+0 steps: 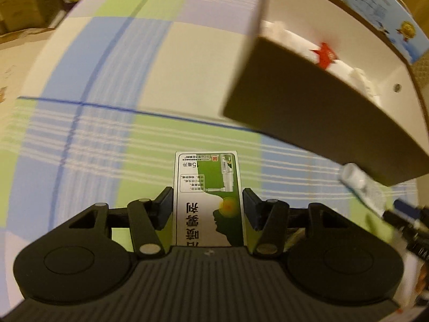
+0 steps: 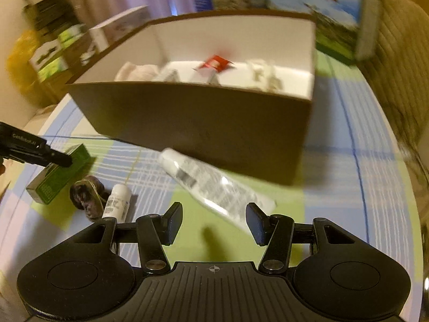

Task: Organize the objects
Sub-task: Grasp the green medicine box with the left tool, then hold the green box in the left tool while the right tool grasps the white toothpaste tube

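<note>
Trouble could come if the green and white box [image 1: 209, 198] slips. The left hand-held gripper [image 1: 207, 209] has its two pads pressed on the sides of this box, low in the middle of the left wrist view. The pads hold only the near end, so the far end could droop or twist out on the way to the brown box [image 2: 203, 126].

The brown box sits on the checked tabletop [image 1: 112, 80], in the upper middle of the right wrist view. It already has a red packet [image 2: 215, 63] and some white things inside. Its wall is tall, so the green and white box could bump the rim and fall.

The right hand-held gripper [image 2: 213, 224] is partly open. A white tube [image 2: 214, 187] lies between the pads and just past them. The pads do not seem to squeeze it, but the picture is blurry there. A quick grab could push the tube away.
</note>
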The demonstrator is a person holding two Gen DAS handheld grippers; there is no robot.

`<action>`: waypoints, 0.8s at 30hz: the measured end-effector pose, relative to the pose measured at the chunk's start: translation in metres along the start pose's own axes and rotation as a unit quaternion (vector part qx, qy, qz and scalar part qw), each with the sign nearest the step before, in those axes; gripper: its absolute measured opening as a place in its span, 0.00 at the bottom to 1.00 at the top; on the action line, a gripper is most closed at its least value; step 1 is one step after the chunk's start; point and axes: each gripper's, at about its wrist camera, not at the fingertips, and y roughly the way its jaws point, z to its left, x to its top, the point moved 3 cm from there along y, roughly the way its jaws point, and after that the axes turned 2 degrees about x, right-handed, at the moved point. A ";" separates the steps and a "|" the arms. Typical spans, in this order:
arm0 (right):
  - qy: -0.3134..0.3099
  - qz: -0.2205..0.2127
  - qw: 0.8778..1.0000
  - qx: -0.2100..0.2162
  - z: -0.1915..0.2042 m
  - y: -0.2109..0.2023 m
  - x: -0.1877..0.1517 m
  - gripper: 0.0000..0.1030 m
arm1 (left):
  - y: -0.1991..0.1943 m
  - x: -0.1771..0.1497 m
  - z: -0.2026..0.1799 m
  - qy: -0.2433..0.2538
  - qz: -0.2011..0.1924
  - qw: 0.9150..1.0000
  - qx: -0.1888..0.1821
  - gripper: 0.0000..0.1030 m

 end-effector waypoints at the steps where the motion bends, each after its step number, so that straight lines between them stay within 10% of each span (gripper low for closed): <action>1: -0.017 -0.004 1.000 0.003 0.000 0.005 0.002 0.48 | 0.000 -0.002 0.006 -0.005 0.000 1.000 0.004 0.49; 15: -0.107 0.014 0.992 0.067 0.006 0.046 -0.007 0.55 | -0.004 -0.020 0.031 -0.026 0.000 1.000 0.010 0.49; 24: -0.096 0.011 0.995 0.014 0.044 0.060 -0.003 0.54 | 0.001 -0.028 0.021 0.028 -0.004 0.999 0.023 0.52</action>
